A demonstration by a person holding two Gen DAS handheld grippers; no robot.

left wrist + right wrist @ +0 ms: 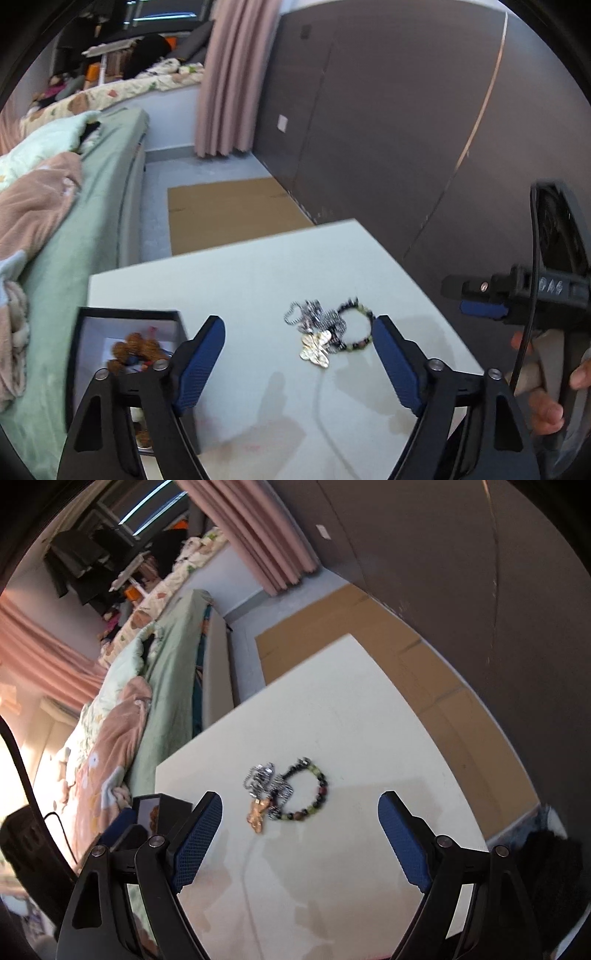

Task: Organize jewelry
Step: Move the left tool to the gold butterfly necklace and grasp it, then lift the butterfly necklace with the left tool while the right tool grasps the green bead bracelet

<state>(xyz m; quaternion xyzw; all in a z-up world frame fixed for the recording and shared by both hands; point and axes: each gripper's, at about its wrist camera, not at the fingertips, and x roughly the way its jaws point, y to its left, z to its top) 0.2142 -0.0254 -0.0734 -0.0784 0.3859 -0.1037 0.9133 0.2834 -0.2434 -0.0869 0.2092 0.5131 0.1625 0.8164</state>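
Note:
A small heap of jewelry lies on the white table [258,273]: a silver chain [314,317], a beaded bracelet [364,332] and a gold pendant [316,349]. My left gripper [298,321] hangs open just short of the heap, with nothing between its blue pads. The right wrist view shows the same chain [266,779], bracelet [317,790] and pendant [258,818] ahead of my open right gripper [300,797], which is also empty. An open black box [125,313] holding brown beads [136,350] stands at the table's left corner, partly behind the left finger.
The right gripper [469,299] and the hand [546,406] holding it show at the right edge of the left wrist view. A bed with green sheets [92,221] runs along the left. Flat cardboard [229,210] lies on the floor before a grey wall [406,129].

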